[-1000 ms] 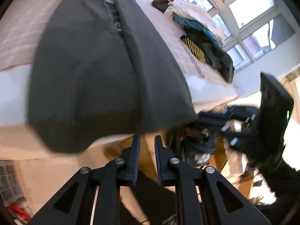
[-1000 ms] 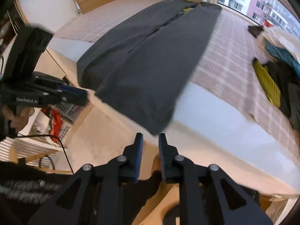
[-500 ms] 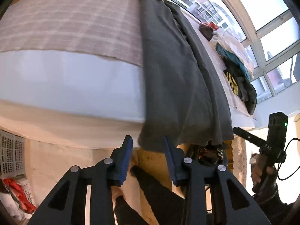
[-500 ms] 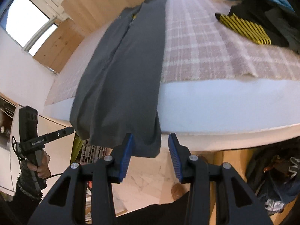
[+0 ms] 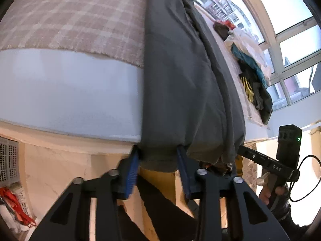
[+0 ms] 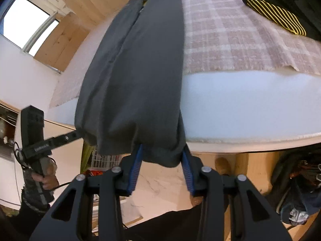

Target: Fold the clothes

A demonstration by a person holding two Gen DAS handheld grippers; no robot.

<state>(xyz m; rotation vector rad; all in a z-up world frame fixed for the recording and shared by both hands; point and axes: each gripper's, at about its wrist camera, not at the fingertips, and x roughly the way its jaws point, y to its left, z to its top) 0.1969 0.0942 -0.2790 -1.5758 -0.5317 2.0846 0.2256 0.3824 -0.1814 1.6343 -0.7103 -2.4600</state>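
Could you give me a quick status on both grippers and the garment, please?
Left gripper and right gripper closing, each with the hem between its pads. Dark grey garment lies along the bed, hem overhanging the edge. Nothing in the way.

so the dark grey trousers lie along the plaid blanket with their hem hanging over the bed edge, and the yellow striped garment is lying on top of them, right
Not quite. The yellow striped garment lies apart from the dark grey trousers, off to the side in a pile of clothes, with bare plaid blanket between them, as the right wrist view shows. The rest holds: the trousers lie along the blanket and their hem hangs over the bed edge.
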